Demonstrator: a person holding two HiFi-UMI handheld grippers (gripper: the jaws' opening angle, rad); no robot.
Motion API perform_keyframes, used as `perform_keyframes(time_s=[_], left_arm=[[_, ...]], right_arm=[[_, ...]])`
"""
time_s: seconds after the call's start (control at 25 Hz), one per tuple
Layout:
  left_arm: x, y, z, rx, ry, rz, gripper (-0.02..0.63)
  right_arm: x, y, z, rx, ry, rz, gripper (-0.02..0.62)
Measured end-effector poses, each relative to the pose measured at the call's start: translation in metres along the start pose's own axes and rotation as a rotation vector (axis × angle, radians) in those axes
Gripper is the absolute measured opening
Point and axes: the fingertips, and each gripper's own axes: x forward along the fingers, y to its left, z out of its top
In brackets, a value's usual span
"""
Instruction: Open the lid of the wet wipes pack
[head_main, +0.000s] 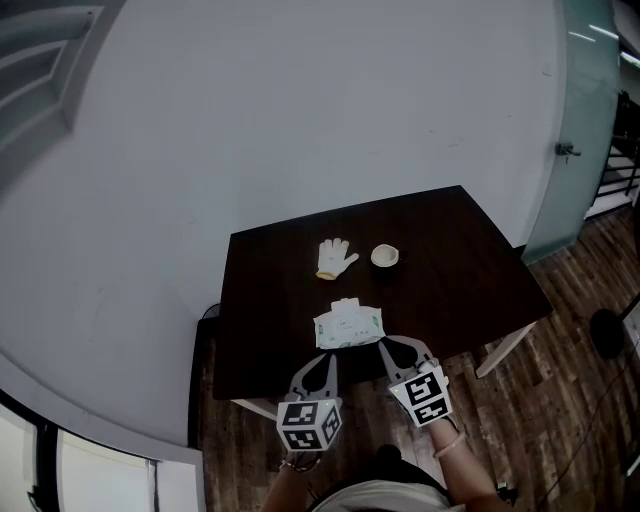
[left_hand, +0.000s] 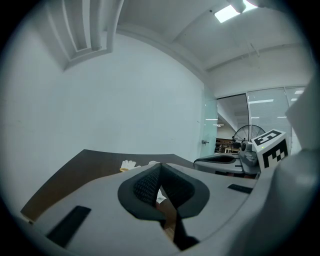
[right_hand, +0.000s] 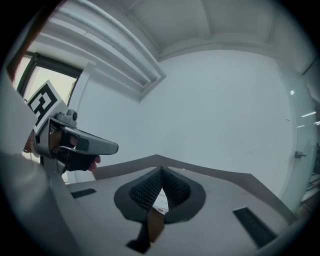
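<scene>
Head view: see pack (head_main: 348, 325) flat on dark table (head_main: 470, 270), at near edge, about centre. Farther back, glove (head_main: 336, 257) to the left and small white bowl (head_main: 385, 256) to the right, apart from each other and well apart from pack. Can't read pack's print or make out the lid, too small here.

Find left gripper (head_main: 328, 358) just near-left of pack and right gripper (head_main: 383, 346) at pack's near-right corner. Can't tell touching or just short for either: dark tips against dark table.

Left gripper view: read left gripper (left_hand: 160, 167) as closed, pads meeting at the tips, nothing clamped. Only a white sliver of pack (left_hand: 161, 196) through the gap below the tips, rest hidden by gripper body. Glove (left_hand: 128, 164) peeking over that body, far on table (left_hand: 75, 170); bowl mostly hidden. Right gripper (left_hand: 225, 161) alongside at right, partly cut off by blurred near casing.

Right gripper view: read right gripper (right_hand: 161, 172) as closed too, empty. Pack (right_hand: 160, 202) again just a sliver, tiny print unreadable. Table (right_hand: 121, 167) only a thin dark band. Left gripper (right_hand: 75, 142) at left, with a hand (right_hand: 92, 161) on its handle, mostly hidden.
</scene>
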Motion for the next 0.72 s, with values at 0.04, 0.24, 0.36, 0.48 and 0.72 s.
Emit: perform_keyframes(time_s=[0.04,0.24,0.36,0.48,0.72], left_arm=[[-0.003,0.001,0.002,-0.005,-0.005,-0.001,0.014],[-0.018,0.001,0.011,-0.001,-0.024,-0.005,0.014],[-0.026,-0.004,0.013,0.007,-0.031,-0.009,0.014],[-0.034,-0.009,0.014,0.012,-0.036,-0.014,0.014],[-0.044,-0.009,0.023,0.009,-0.054,-0.014,0.014]], right_arm=[[-0.003,0.001,0.003,0.000,-0.005,-0.008,0.005],[-0.021,0.010,0.018,0.009,-0.042,-0.020,0.005],[-0.030,0.015,0.025,0.012,-0.049,-0.024,0.005],[-0.038,0.019,0.032,0.007,-0.063,-0.028,0.005],[-0.046,0.020,0.042,-0.005,-0.083,-0.036,0.005]])
